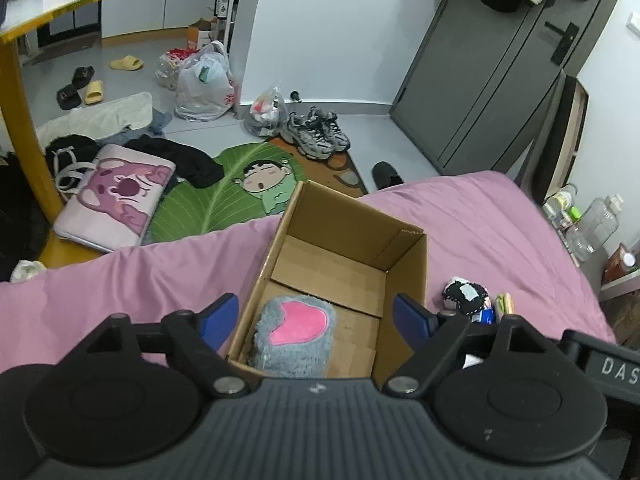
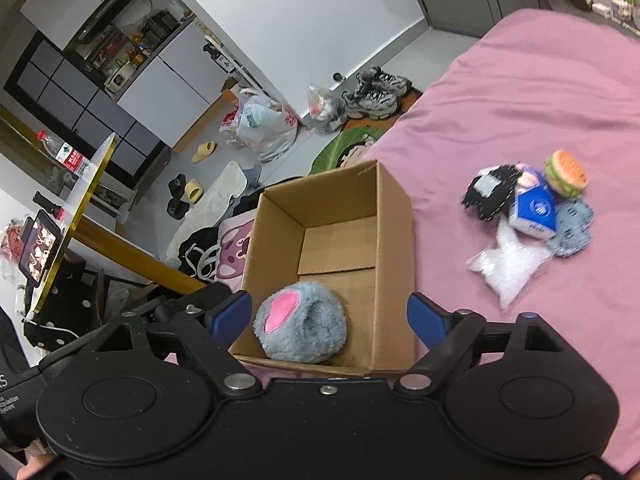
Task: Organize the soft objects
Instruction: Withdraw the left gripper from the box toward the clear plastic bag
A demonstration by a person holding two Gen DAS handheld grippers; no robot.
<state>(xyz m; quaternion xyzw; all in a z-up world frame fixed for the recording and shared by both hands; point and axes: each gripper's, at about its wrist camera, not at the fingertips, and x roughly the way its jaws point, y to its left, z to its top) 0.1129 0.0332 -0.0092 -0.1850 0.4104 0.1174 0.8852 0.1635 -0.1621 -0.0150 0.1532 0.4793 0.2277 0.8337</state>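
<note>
An open cardboard box (image 1: 404,264) (image 2: 394,216) stands on the pink bed (image 1: 500,220) (image 2: 520,92). A grey plush with a pink heart patch (image 1: 294,332) (image 2: 302,326) lies inside at the near end. My left gripper (image 1: 316,316) is open and empty above the box's near edge. My right gripper (image 2: 330,314) is open and empty above the same end. Right of the box lies a pile: a black soft toy (image 1: 464,296) (image 2: 494,192), a burger plush (image 2: 566,174), a blue carton toy (image 2: 534,210), a denim piece (image 2: 572,228) and a clear bag (image 2: 506,268).
Beside the bed the floor holds a green leaf rug (image 1: 208,200), a pink bear cushion (image 1: 116,196), black clothes (image 1: 188,160), sneakers (image 1: 316,132), plastic bags (image 1: 204,84) and slippers. A yellow-legged table (image 1: 24,120) stands at the left. Bottles (image 1: 592,224) stand at the right.
</note>
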